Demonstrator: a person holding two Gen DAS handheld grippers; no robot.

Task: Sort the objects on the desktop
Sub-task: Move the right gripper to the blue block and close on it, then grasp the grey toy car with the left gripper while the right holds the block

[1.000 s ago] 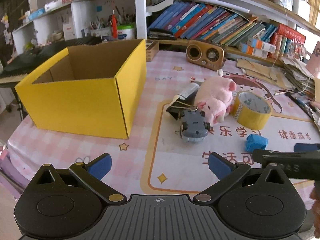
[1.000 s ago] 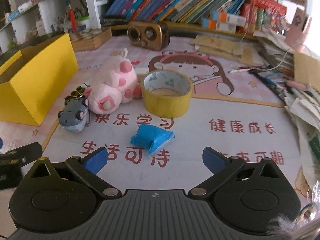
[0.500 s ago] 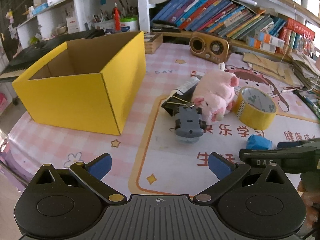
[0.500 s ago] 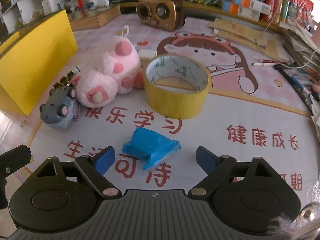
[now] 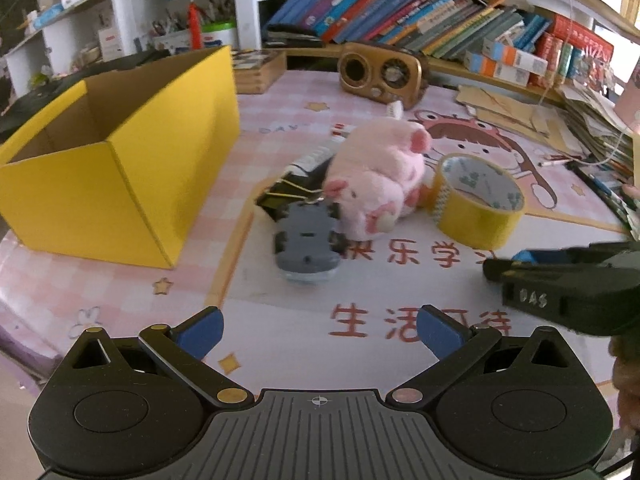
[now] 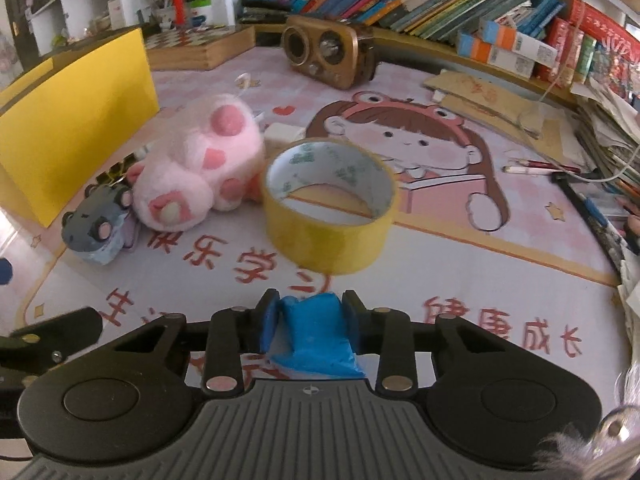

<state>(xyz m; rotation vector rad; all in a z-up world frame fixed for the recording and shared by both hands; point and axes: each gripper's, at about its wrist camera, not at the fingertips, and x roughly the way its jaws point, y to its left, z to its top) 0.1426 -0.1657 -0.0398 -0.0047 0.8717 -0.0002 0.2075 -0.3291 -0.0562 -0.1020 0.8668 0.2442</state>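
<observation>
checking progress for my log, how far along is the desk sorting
Early. Nothing looks sorted yet: what shows of the yellow box interior is bare. In hand: the right gripper is shut on the blue packet; the left gripper is open, holding nothing. Left on the mat: tape roll, pink plush, grey toy car, binder clip.

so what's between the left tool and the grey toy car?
Nothing: bare printed mat separates the open left tool from the grey toy car, seen in the left wrist view.
</observation>
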